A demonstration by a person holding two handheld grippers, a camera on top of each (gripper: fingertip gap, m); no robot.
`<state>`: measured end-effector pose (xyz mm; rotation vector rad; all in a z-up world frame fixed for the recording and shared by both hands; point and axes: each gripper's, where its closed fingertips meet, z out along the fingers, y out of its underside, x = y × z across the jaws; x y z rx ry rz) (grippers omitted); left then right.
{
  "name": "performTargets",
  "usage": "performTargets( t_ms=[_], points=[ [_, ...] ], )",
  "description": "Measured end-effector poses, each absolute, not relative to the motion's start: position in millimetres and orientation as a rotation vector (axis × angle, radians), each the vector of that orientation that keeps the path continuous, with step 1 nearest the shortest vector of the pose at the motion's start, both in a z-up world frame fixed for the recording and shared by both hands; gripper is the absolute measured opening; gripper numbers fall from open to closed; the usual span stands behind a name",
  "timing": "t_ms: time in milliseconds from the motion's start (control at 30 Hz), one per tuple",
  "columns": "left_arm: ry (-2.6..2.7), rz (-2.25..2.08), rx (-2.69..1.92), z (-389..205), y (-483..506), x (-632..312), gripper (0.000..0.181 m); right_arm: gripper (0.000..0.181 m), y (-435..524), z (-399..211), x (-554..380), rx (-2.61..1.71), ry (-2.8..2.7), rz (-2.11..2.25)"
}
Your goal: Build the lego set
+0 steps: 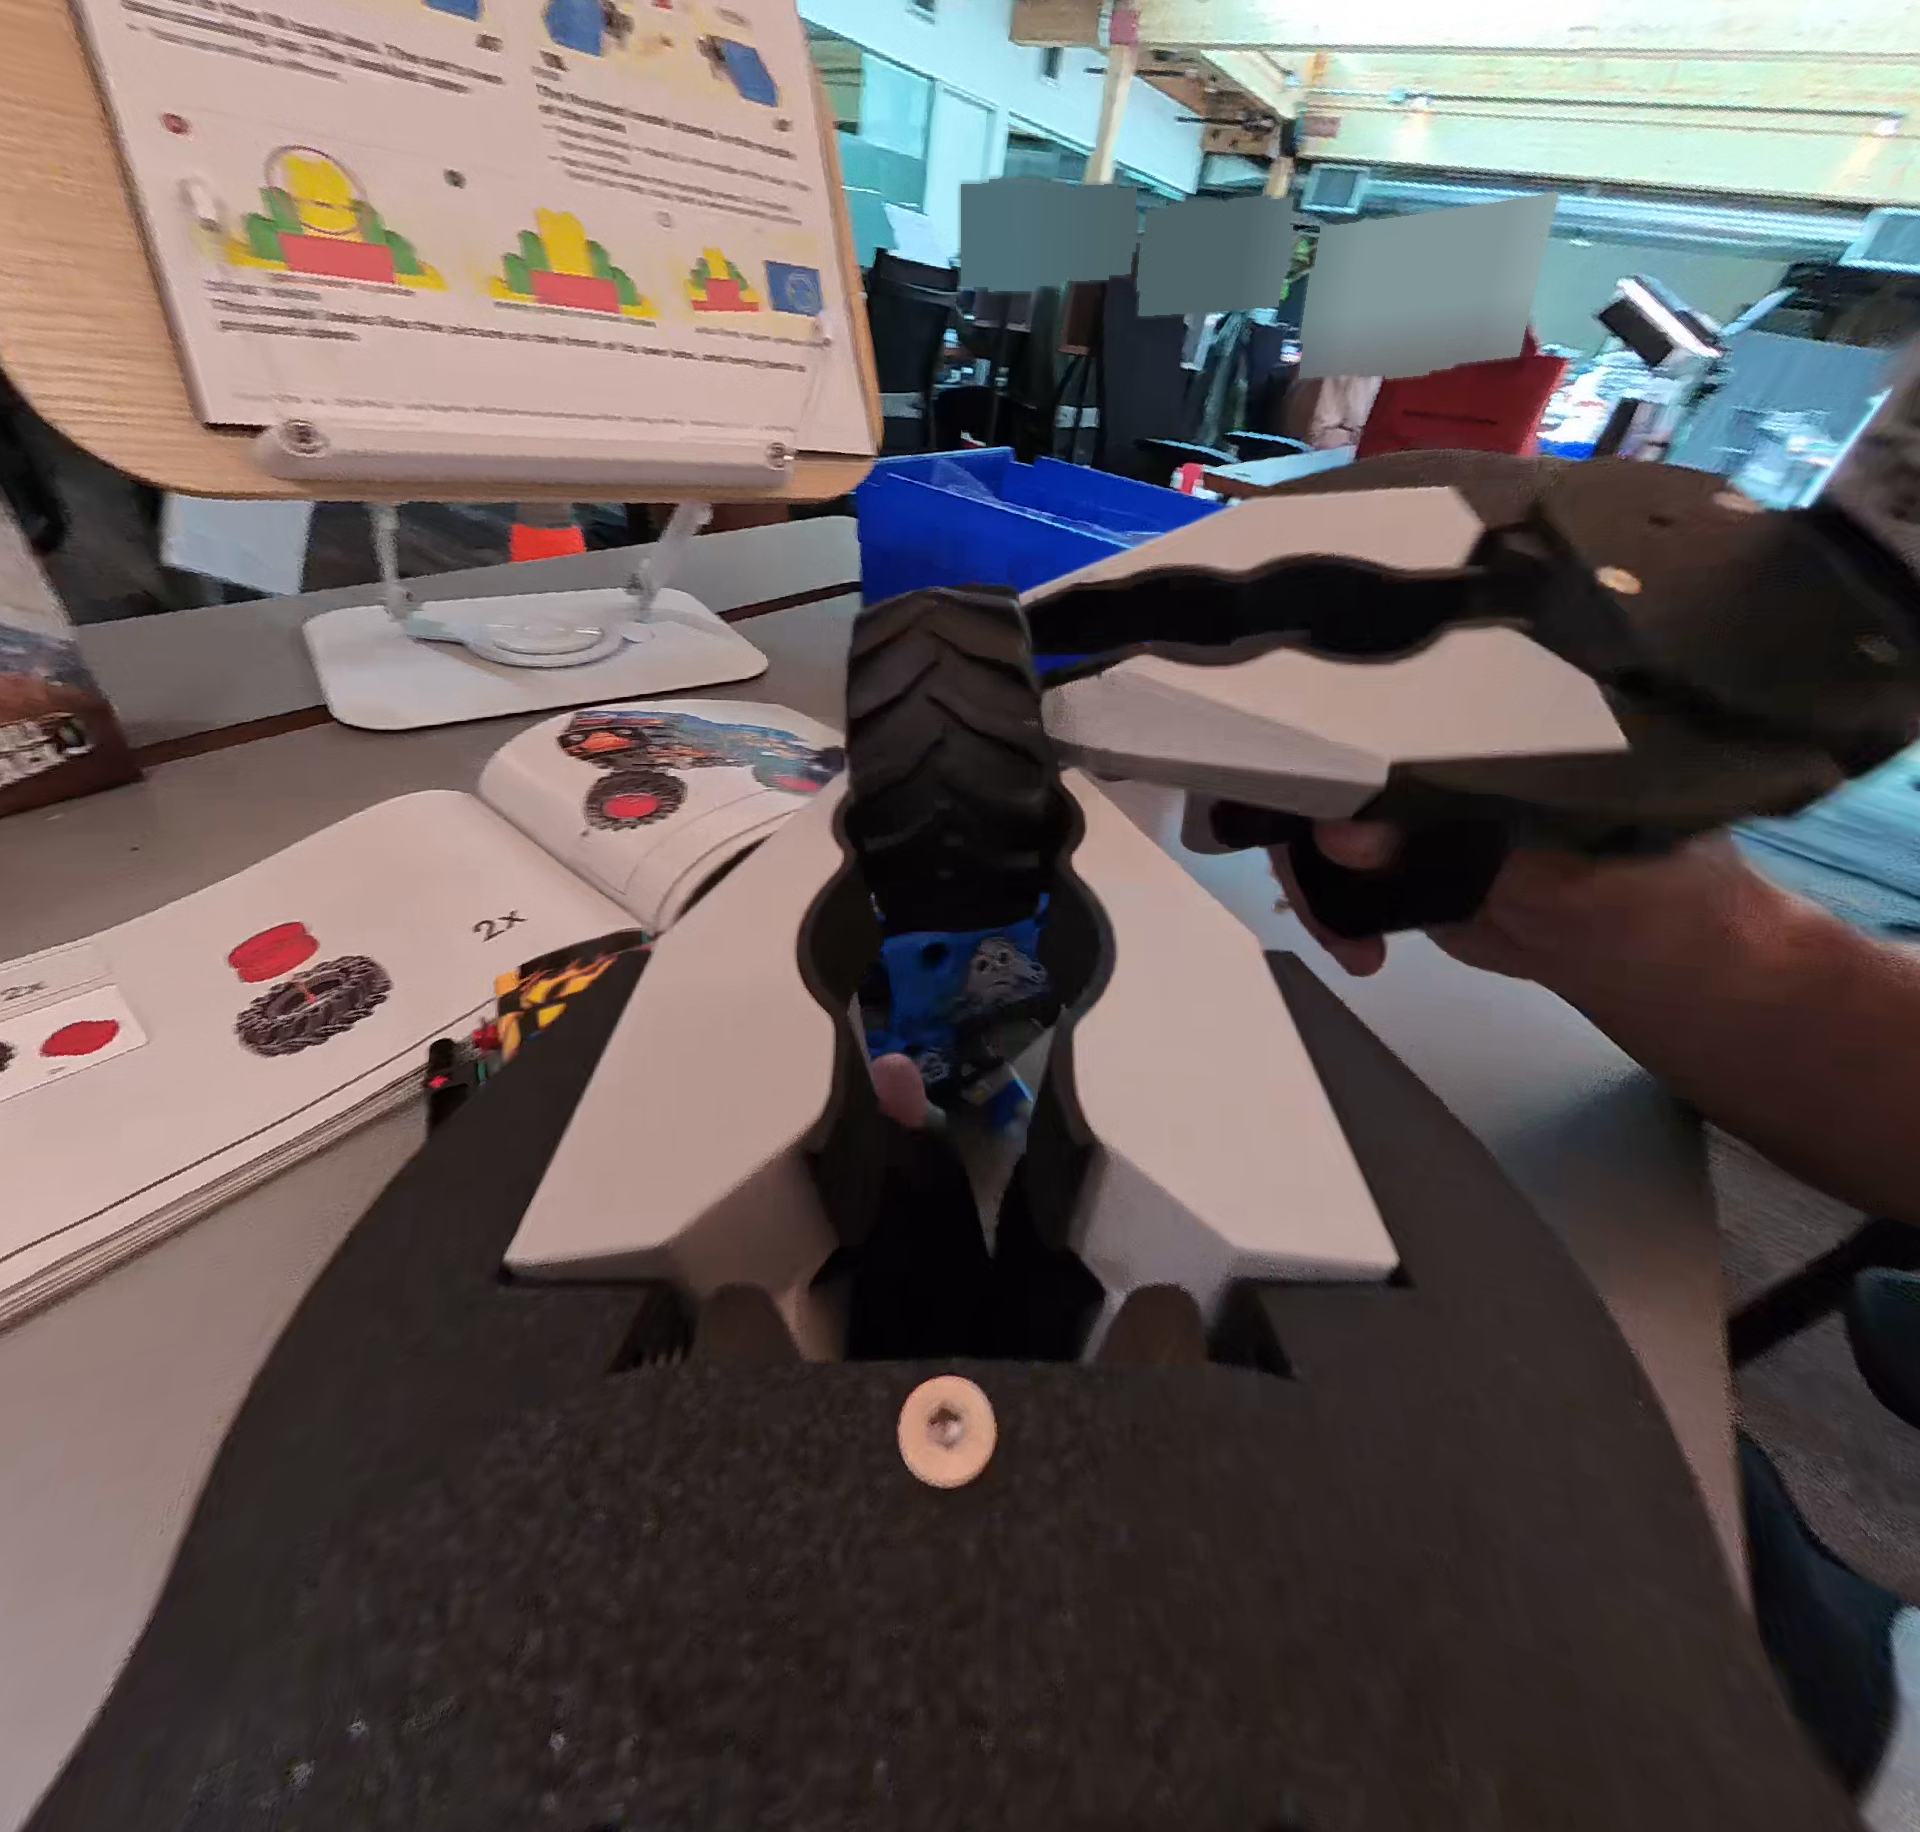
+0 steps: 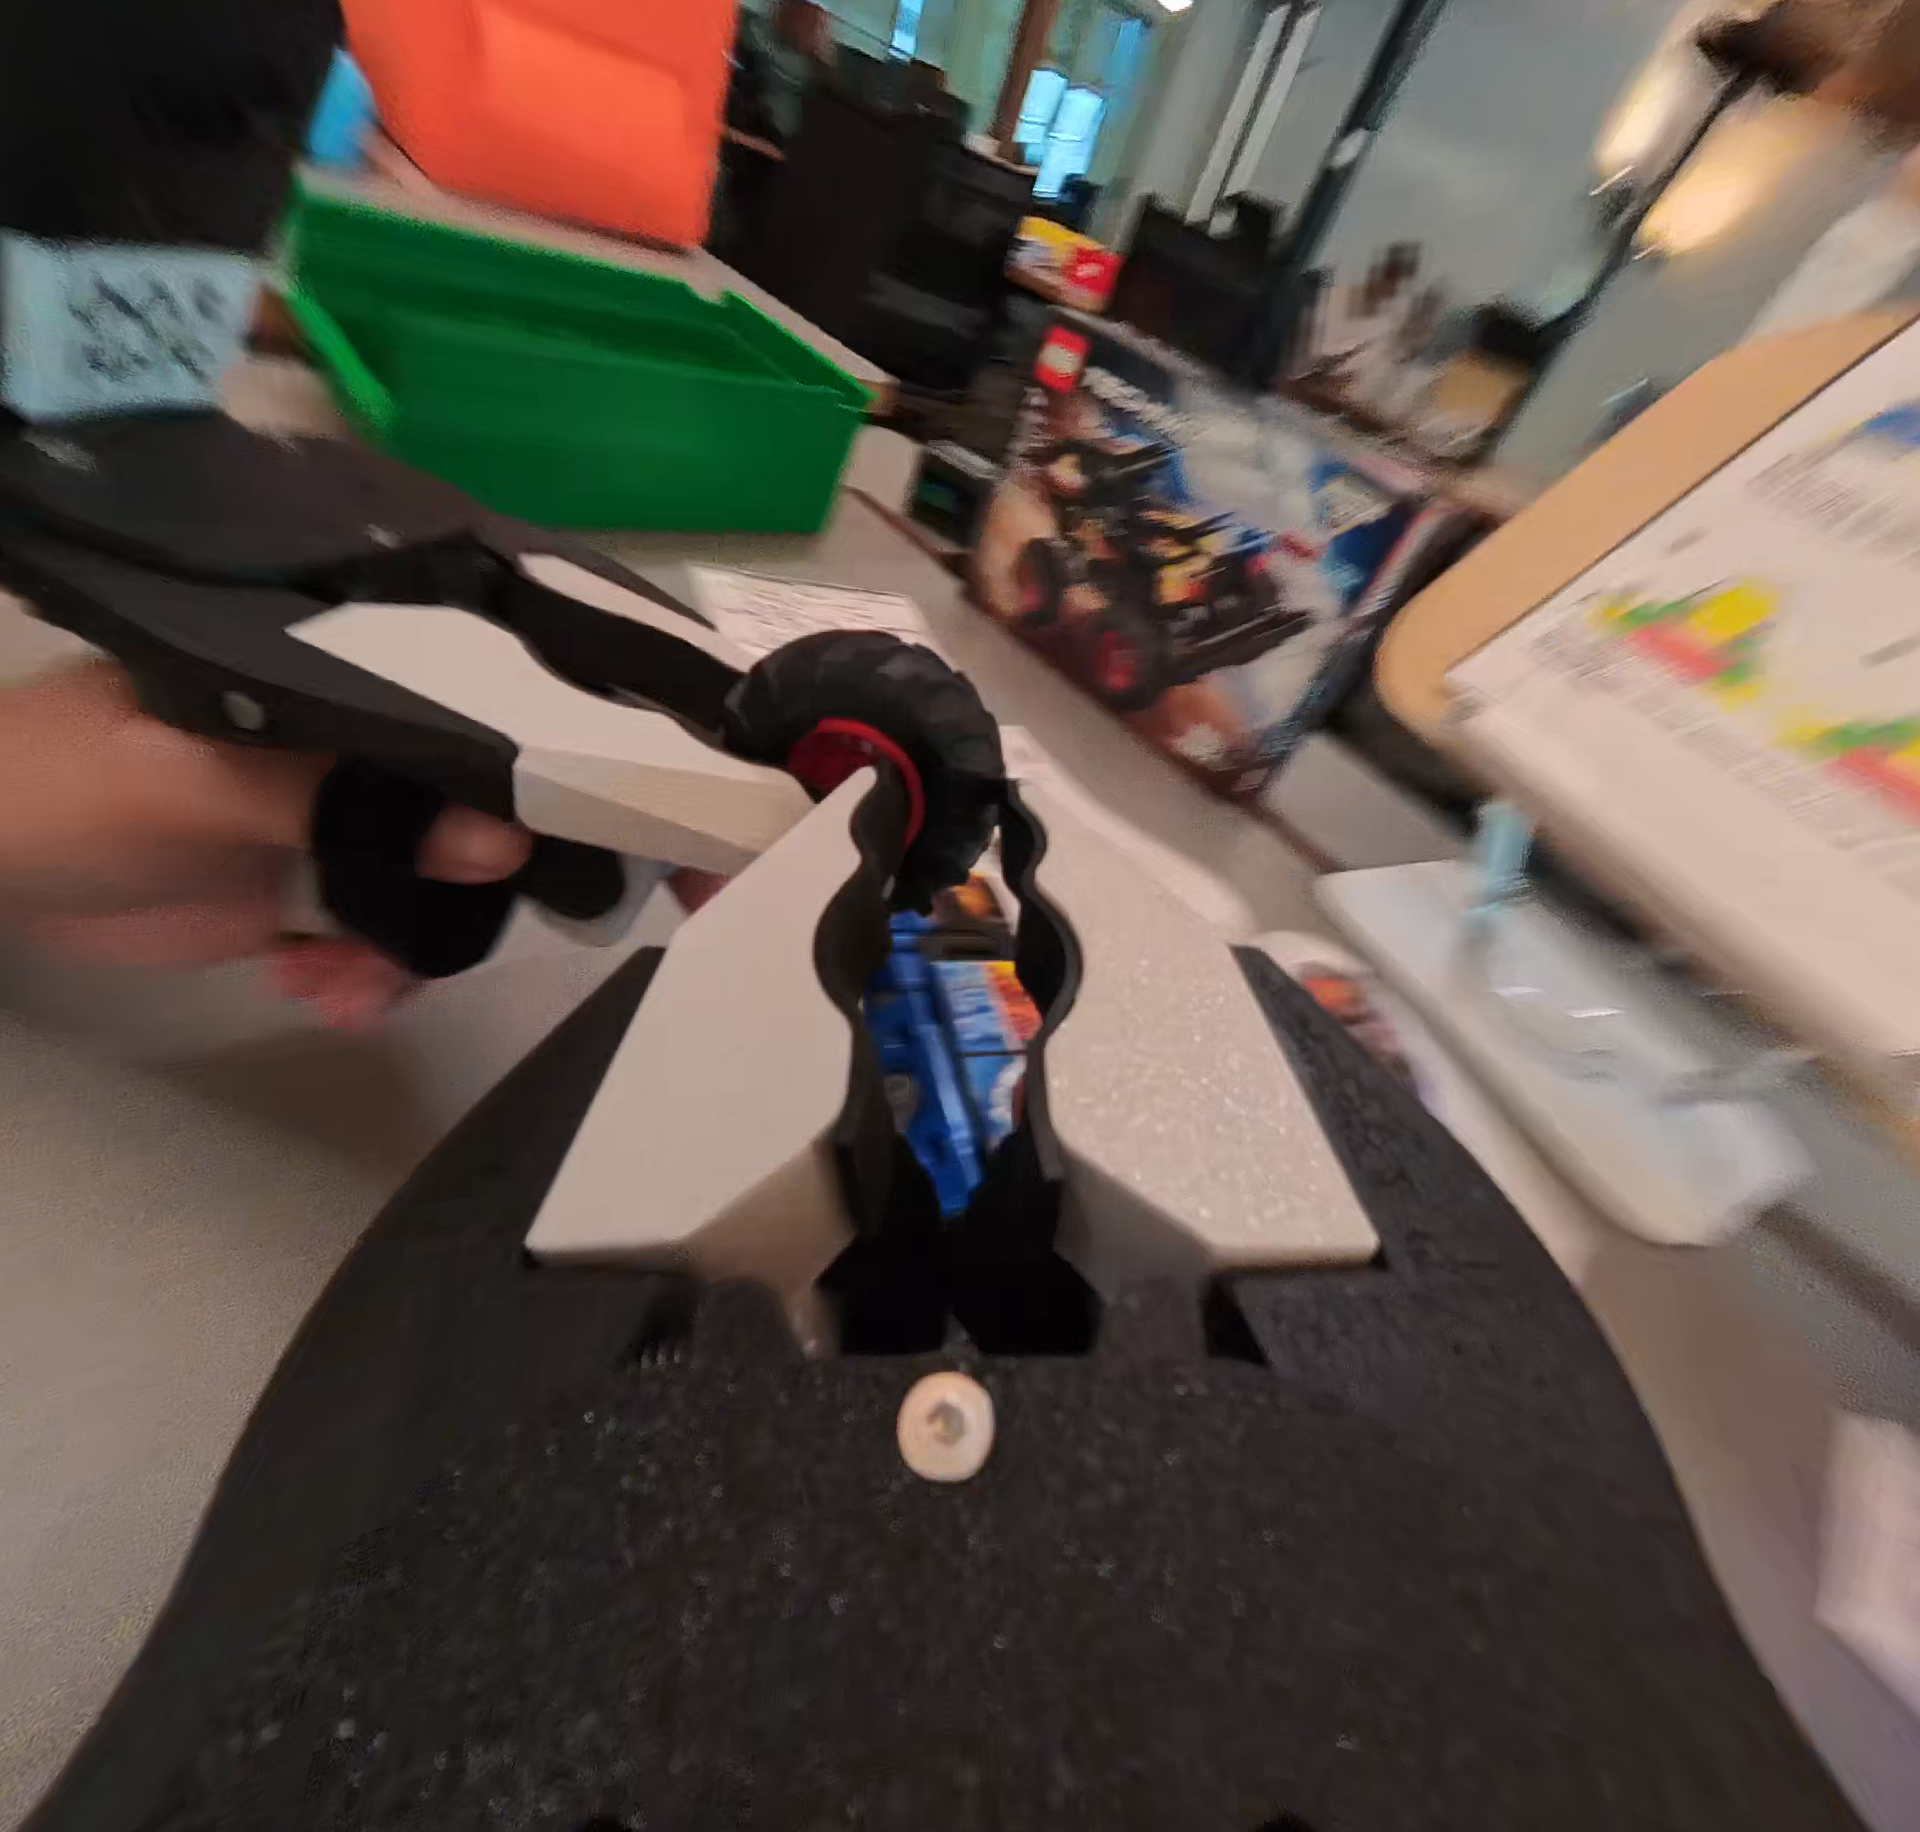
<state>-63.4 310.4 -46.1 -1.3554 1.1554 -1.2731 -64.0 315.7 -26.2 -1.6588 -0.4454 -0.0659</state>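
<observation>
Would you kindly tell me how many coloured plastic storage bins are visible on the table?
2: a blue plastic bin behind the tyre in the left wrist view, and a green plastic bin at upper left in the right wrist view. Others may be hidden.

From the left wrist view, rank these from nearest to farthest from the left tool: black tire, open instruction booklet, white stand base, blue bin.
1. Black tire: between the left tool's fingertips.
2. Open instruction booklet: on the table, left.
3. White stand base: behind the booklet, left.
4. Blue bin: behind the tire, farthest.

instruction booklet (image 1: 312, 951): printed marks | stand sheet (image 1: 468, 172): blurred text | box (image 2: 1174, 535): logo
</observation>
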Motion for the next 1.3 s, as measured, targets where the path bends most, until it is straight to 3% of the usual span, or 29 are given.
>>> performTargets(
  t_ms=[100,233,300,400,500,667,800,1300],
  points=[
    [1.120,-1.285,-1.337,-30.4,308.5,-86.7,0.026,0.018,288.6,-21.3,-80.7,-1.627,-0.373,0.430],
    [1.047,-1.423,-1.419,-31.9,282.9,-125.5,0.026,0.037,251.8,-12.6,-87.1,-1.475,-0.289,0.740],
    [1.026,-1.427,-1.497,-42.3,270.8,-139.3,0.026,0.031,238.3,-14.6,-88.5,-1.418,-0.252,0.764],
    [1.193,-1.395,-1.624,-66.5,236.0,-149.7,0.026,0.006,215.5,-12.8,-99.2,-1.348,-0.127,1.035],
    [1.250,-1.346,-1.663,-90.6,204.8,-159.5,0.026,0.002,200.3,-16.3,-110.0,-1.314,-0.018,1.374],
    [1.230,-1.200,-1.623,-123.4,180.9,-174.4,0.026,0.000,209.8,-63.2,-106.7,-1.546,-0.187,0.581],
    [1.212,-1.177,-1.579,-122.0,175.1,-181.5,0.026,0.001,199.9,-52.8,-113.1,-1.518,-0.378,0.030],
    [1.210,-1.143,-1.497,-118.0,181.5,-180.4,0.026,0.001,187.9,-41.8,-126.5,-1.421,-0.571,-0.454]
  ],
)
